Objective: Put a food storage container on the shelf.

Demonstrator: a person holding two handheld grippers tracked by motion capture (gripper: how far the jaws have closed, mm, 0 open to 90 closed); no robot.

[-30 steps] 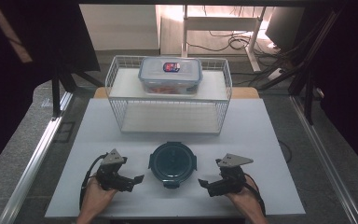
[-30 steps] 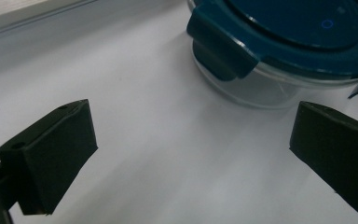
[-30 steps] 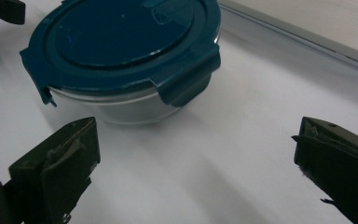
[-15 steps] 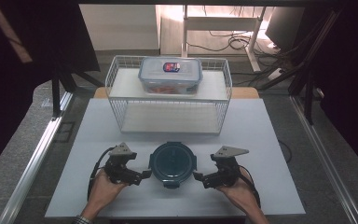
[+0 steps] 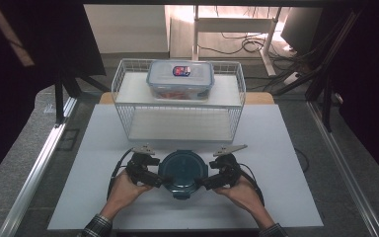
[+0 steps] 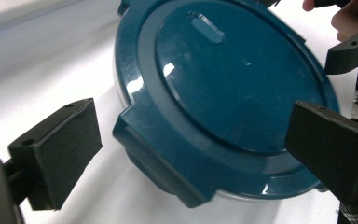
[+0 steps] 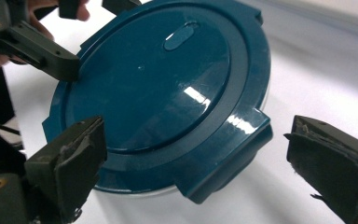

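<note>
Here we hold both the left gripper (image 5: 154,178) and the right gripper (image 5: 208,181) spread around the round teal container (image 5: 182,170), whose latch tabs sit unpinched between the jaws, the right pair just narrowing.

Black tongs (image 5: 154,176) with grey top plates, trailing black cables, plaid sleeve cuffs (image 5: 97,226)

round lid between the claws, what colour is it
Dark teal blue, glossy. The lid shows best in the right gripper view.
</note>
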